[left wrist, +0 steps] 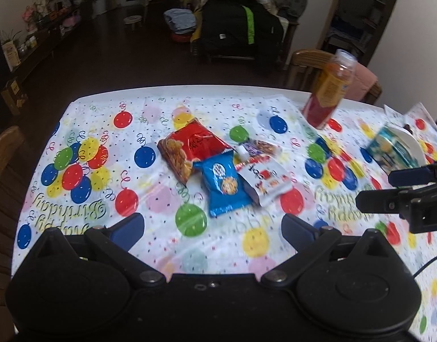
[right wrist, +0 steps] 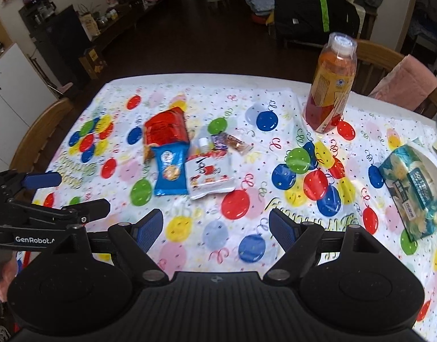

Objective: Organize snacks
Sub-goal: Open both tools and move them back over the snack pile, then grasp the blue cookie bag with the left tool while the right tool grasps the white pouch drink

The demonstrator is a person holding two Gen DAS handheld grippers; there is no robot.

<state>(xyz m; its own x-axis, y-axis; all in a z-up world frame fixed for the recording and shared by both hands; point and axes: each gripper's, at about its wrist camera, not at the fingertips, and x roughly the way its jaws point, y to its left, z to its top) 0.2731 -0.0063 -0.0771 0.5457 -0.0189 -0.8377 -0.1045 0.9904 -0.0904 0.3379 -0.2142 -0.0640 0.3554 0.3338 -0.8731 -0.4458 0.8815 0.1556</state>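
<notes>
Snacks aren't touched yet: red chip bag (left wrist: 191,148), blue cookie pack (left wrist: 227,183) and white pouch (left wrist: 265,182) sit bunched mid-desk. My left tool (left wrist: 212,225) and right tool (right wrist: 215,228) both hover wide open, empty. Guessing next I reach for the cookie pack.

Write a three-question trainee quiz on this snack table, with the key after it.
1. True or false: the left gripper holds the blue cookie packet.
2. Which item stands upright? A) red snack bag B) drink bottle C) white pouch
3. Fill in: the tissue pack lies to the ___ of the snack pile, seen from the right wrist camera.

Key
1. False: both the left and right gripper are open and empty.
2. B.
3. Right.
</notes>
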